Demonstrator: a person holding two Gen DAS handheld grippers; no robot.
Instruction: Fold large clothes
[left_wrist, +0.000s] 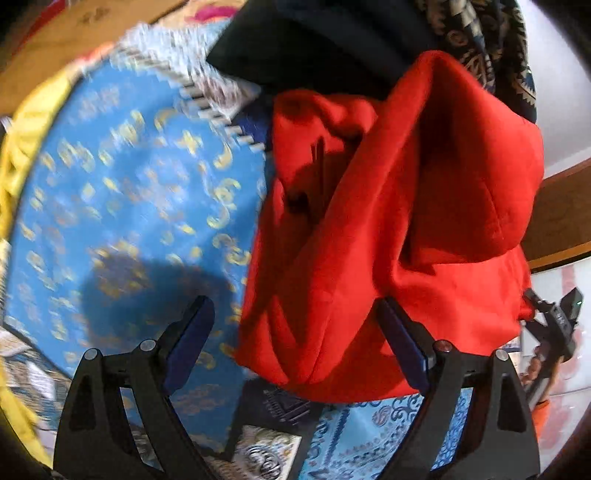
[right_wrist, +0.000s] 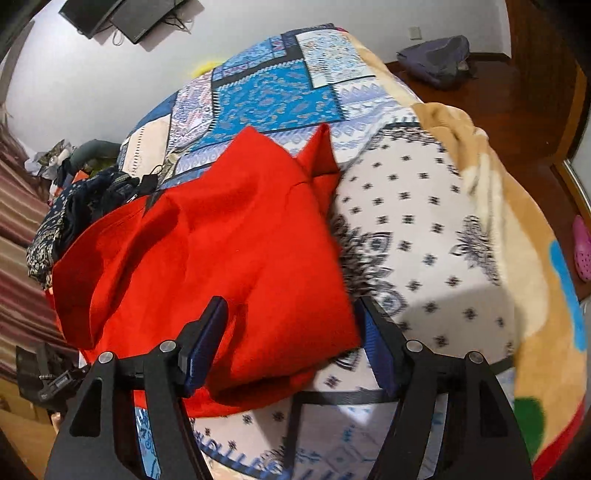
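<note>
A large red garment (left_wrist: 399, 229) lies bunched on the patterned bedspread (left_wrist: 122, 192); it also shows in the right wrist view (right_wrist: 221, 251), spread in loose folds. My left gripper (left_wrist: 295, 332) is open, its jaws wide apart over the garment's near edge, holding nothing. My right gripper (right_wrist: 291, 328) is open too, with the garment's near corner lying between its blue-padded fingers (right_wrist: 207, 339). The right gripper (left_wrist: 554, 325) shows at the far right of the left wrist view.
A pile of dark patterned clothes (right_wrist: 74, 206) lies beyond the red garment, also seen at top in the left wrist view (left_wrist: 480, 48). A tan blanket (right_wrist: 524, 229) hangs over the bed's right edge. A pink shoe (right_wrist: 581, 247) and a grey bag (right_wrist: 436, 59) lie on the wooden floor.
</note>
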